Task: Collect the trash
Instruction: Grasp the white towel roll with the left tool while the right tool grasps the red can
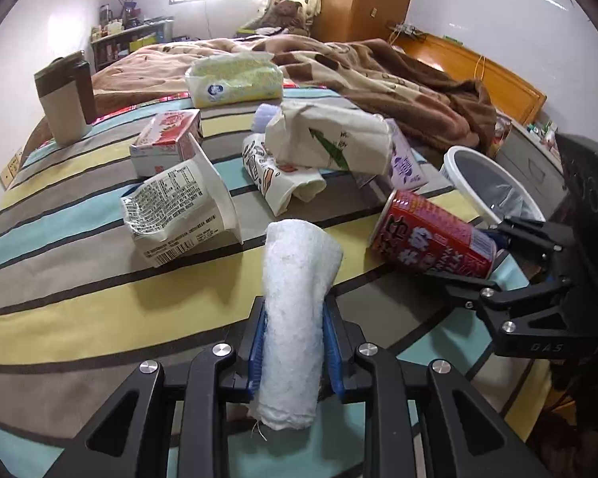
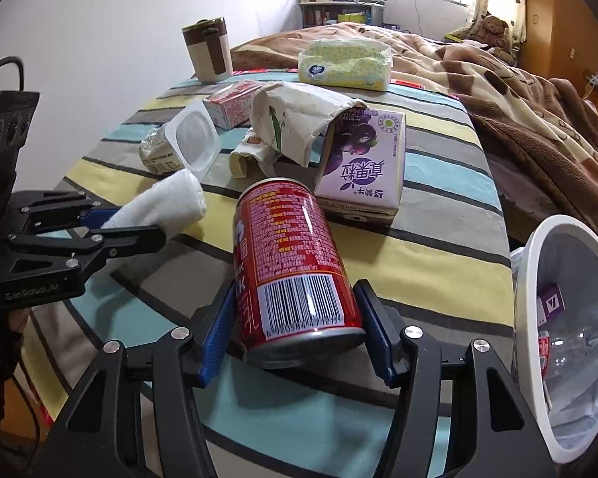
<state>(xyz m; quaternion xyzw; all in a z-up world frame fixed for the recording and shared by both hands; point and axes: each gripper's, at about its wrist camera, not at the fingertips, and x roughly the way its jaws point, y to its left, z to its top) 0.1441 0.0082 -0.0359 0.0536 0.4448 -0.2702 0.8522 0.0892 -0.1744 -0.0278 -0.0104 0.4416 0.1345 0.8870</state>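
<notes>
— What did the left tongs (image 1: 293,342) have?

— They were clamped on a rolled white paper towel (image 1: 295,318), blue pads pressed against both its sides, the roll sticking out over the striped bedsheet (image 1: 79,279).

— And the right tongs (image 2: 295,328)?

— Around a red drink can with a barcode (image 2: 295,263), one blue pad on each side of it. The right pad looked to be against the can; whether the left one touched it, I could not tell. The can lay tilted, its lower end between the pads.

— Where was the bin?

— The white-rimmed wastebasket with a clear liner (image 2: 538,279) stood just beside the bed, to the right of the can. The purple juice carton (image 2: 362,163), crumpled paper bag (image 2: 295,119) and empty clear plastic cup (image 2: 193,135) lay farther up the sheet.
</notes>
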